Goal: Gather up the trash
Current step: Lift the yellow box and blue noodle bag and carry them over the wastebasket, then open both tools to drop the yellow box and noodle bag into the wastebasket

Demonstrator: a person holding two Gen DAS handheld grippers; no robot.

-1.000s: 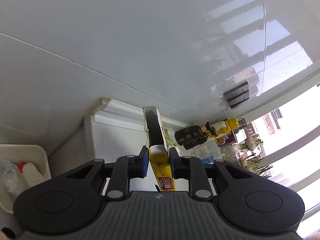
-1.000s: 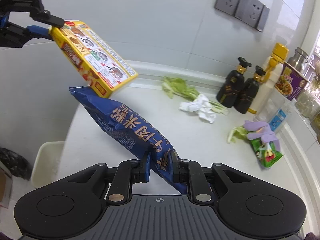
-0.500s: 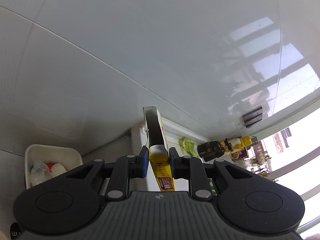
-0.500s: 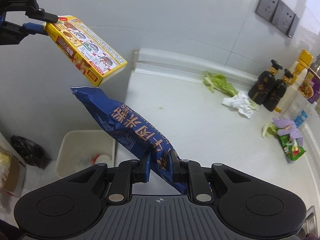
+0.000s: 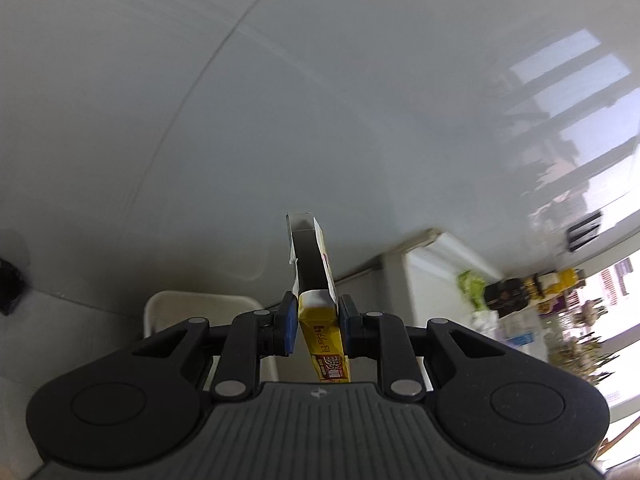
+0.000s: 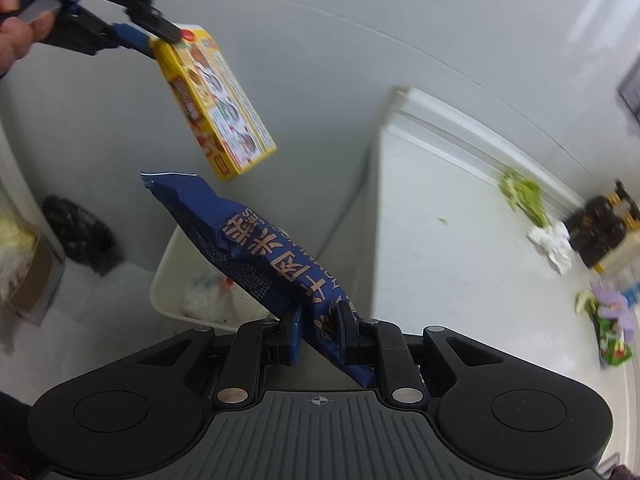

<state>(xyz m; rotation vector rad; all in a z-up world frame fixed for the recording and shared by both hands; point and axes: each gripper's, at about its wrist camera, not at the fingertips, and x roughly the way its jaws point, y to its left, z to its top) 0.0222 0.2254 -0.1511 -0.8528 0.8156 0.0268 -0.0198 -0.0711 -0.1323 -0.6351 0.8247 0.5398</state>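
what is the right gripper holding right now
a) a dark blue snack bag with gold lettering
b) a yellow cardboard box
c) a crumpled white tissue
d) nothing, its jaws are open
a: the right gripper is clamped on the lower end of the dark blue snack bag with gold lettering, which is held above the white plastic bin.

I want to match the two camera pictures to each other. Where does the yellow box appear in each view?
Left wrist view: the yellow box is at lower centre, seen end-on, clamped in the left gripper.
Right wrist view: the yellow box is at upper left, hanging tilted from the left gripper, above the blue bag.
Shared landmark: the white bin on the floor beside the counter.
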